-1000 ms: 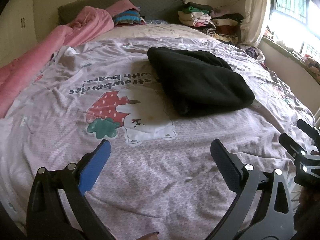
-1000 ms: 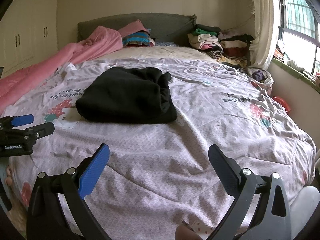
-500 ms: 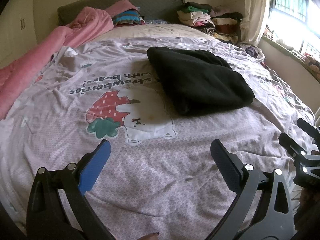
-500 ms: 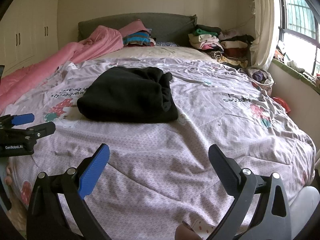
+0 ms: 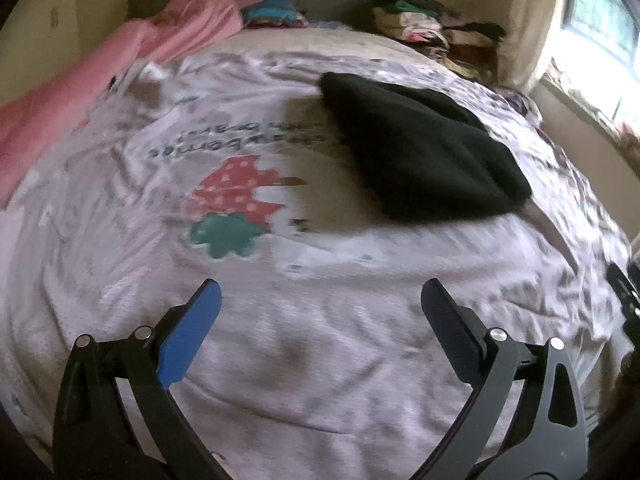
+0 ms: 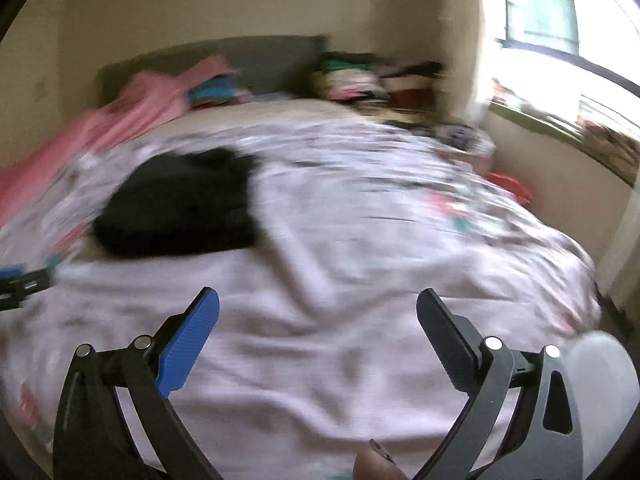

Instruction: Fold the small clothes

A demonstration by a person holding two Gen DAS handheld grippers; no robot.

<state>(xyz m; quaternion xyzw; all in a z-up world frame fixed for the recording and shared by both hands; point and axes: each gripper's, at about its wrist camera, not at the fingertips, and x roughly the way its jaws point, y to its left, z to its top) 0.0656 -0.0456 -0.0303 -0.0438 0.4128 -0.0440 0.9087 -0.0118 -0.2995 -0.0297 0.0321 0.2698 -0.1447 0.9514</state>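
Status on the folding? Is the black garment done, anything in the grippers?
Looks done: the black garment lies folded in a compact block on the bedspread. In hand: nothing. The left gripper and right gripper are both open and empty over bare bedspread. Left: no unfolded garment lies in front; the clothes pile by the headboard may be next, though that's a guess.

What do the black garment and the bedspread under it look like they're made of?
The black garment looks like thick, matte fleece or knit: it reflects no light and its folded edges are bulky. The bedspread seems thin printed cotton, pale lilac, with fine wrinkles and a strawberry print. Blur leaves both open.
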